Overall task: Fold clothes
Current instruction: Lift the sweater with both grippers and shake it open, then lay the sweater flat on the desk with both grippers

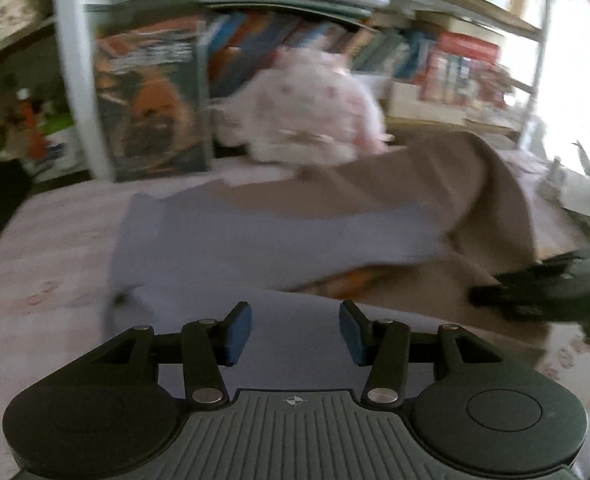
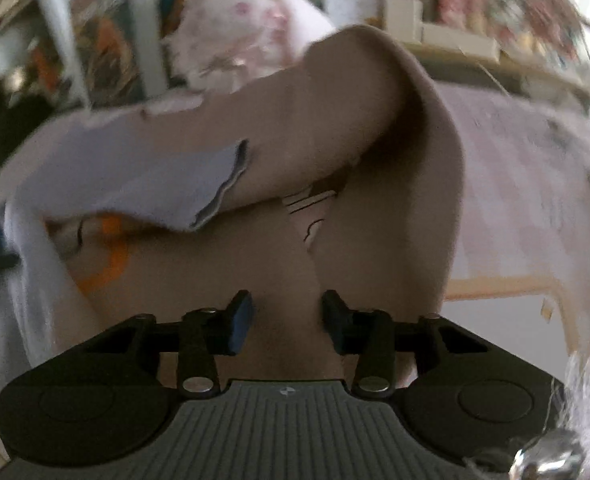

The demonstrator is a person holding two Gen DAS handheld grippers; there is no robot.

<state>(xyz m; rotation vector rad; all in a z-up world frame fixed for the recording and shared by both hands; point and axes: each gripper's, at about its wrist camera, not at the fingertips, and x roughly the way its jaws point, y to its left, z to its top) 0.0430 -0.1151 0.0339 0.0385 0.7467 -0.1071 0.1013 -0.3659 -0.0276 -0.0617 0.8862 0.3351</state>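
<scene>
The left tool (image 1: 295, 330) hangs over a blue-grey cloth (image 1: 255, 236) with its pads apart and nothing between them; the cloth lies flat beneath it on the worktop (image 1: 47, 248), which wears a pale pink patterned cover. A tan garment (image 1: 435, 176) lies past the blue-grey cloth toward the far edge and drapes down along its right side, rumpled and partly over it. Orange print (image 1: 351, 280) shows where the two fabrics meet.

The right tool (image 2: 288, 320) sits low over the tan garment (image 2: 375, 128), which rises in a tall fold ahead of it. A ridge of tan fabric runs between its pads, which stand partly apart; whether they press on it cannot be told. In the left wrist view the right tool (image 1: 535, 288) shows at the right edge of the worktop, on the tan garment.

A white and pink plush toy (image 1: 307, 112) sits at the far edge, touching the tan garment. Behind it stands a shelf (image 1: 415, 4) full of books (image 1: 151, 100), blurred. A white post (image 1: 79, 72) rises at the far left corner.
</scene>
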